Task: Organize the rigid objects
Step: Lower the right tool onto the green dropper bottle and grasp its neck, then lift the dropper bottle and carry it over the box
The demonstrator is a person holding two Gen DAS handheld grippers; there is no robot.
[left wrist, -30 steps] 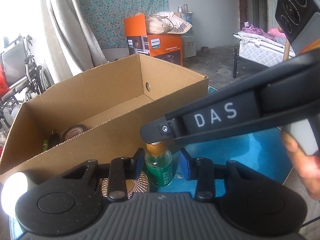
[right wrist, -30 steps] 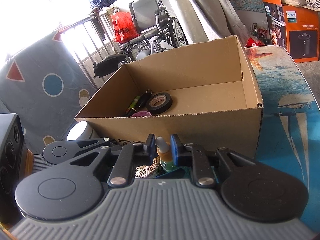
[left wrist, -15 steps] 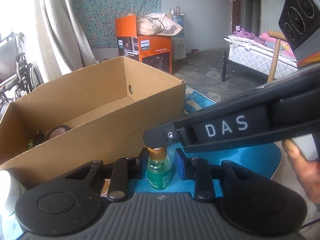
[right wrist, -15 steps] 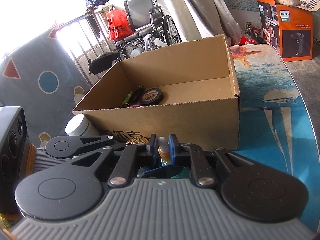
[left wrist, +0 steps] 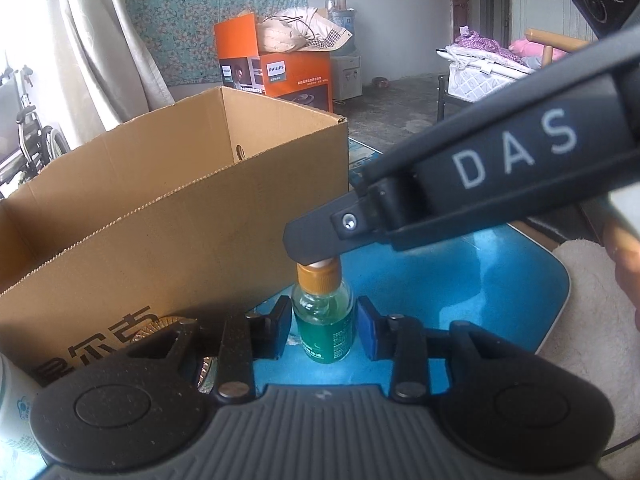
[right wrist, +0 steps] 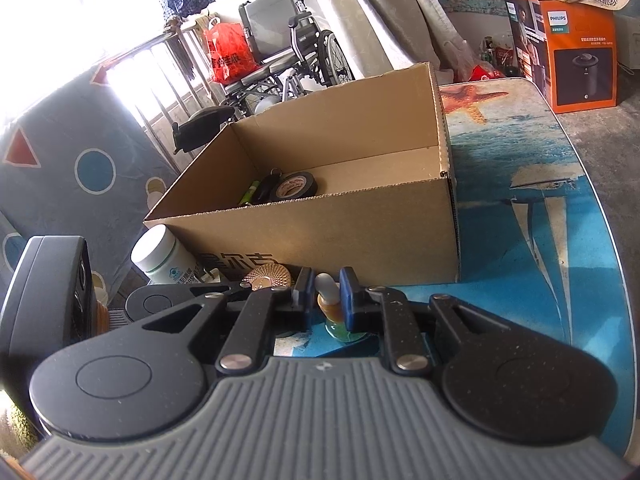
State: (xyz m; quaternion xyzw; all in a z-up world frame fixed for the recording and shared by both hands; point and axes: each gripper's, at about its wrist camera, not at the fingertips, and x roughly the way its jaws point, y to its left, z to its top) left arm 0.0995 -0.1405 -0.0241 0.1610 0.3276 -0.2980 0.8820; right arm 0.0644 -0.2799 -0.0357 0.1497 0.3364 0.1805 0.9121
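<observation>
A white jar (right wrist: 160,256) is standing at the far left by the box (left wrist: 180,216). The left gripper (left wrist: 323,330) has just backed off, its jaws now flanking the bottle (left wrist: 324,320) with gaps. The right gripper (right wrist: 327,298) is pinching the dropper cap, so the bottle, upright on the surface (right wrist: 560,240), looks ready for lifting. Rightward, the box's near wall is rising just beside it, with open room inside.

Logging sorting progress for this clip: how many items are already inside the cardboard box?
3 visible in the cardboard box, clustered at its left end: a black tape roll, a dark keyring-like object beside it, and a green marker. The near wall may hide more.
</observation>
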